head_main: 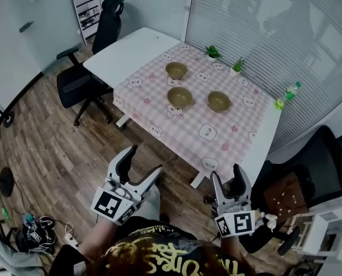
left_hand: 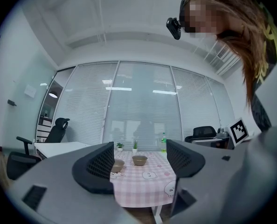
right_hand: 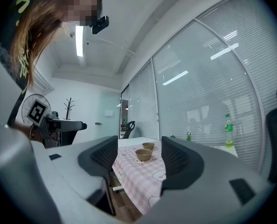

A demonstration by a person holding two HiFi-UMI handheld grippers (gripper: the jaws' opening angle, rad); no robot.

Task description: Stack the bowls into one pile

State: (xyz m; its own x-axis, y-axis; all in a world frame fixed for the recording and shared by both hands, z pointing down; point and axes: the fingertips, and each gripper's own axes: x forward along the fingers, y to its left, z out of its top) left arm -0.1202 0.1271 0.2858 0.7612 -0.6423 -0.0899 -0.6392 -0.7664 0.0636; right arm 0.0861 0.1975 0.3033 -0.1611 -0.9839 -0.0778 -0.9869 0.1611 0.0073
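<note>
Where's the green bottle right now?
Head view, far right: the green bottle stands on the white table beyond the tablecloth, right of the rightmost bowl.

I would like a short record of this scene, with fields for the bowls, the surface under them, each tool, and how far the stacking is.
bowls: three, brown, all apart: far bowl, middle bowl, right bowl
surface: pink checked cloth on a white table
left tool: open, nothing between its jaws, short of the table
right tool: open, nothing between its jaws, short of the table
stacking: not begun; no bowl sits in another
other: green bottle at the table's right edge
</note>
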